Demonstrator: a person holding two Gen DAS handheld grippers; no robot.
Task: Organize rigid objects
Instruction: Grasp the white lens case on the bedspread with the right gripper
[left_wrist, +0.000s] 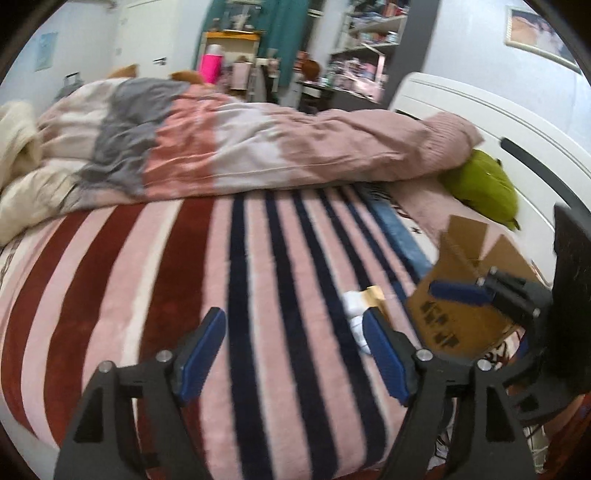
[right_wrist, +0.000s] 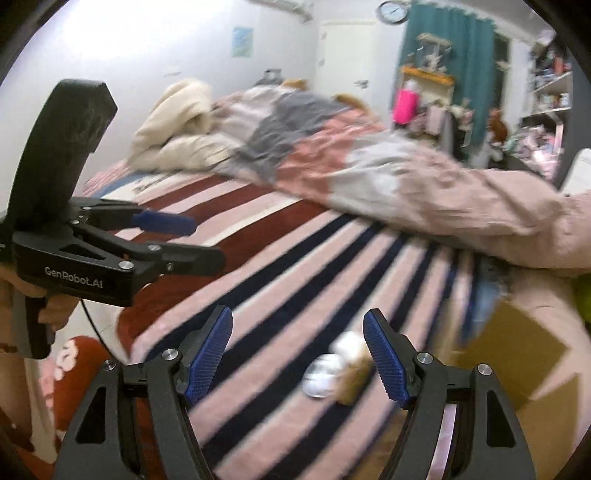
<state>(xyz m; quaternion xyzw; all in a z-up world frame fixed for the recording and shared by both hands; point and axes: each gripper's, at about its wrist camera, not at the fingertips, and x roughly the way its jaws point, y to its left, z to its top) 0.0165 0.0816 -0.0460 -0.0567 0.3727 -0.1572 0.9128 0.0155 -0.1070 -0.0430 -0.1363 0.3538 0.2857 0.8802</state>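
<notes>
A small white and gold object (left_wrist: 360, 308) lies on the striped blanket near the bed's front right, blurred in the right wrist view (right_wrist: 340, 369). An open cardboard box (left_wrist: 469, 295) stands just right of it; it also shows in the right wrist view (right_wrist: 517, 354). My left gripper (left_wrist: 295, 354) is open and empty above the blanket, the object beside its right finger. My right gripper (right_wrist: 299, 354) is open and empty, the object between its fingers near the right one. Each gripper shows in the other's view: the right one (left_wrist: 461, 291), the left one (right_wrist: 192, 236).
A striped blanket (left_wrist: 184, 277) covers the bed. A rumpled pink and grey duvet (left_wrist: 258, 147) lies across the far half. A green plush (left_wrist: 484, 188) sits by the white headboard (left_wrist: 480, 118). Shelves and clutter stand behind the bed.
</notes>
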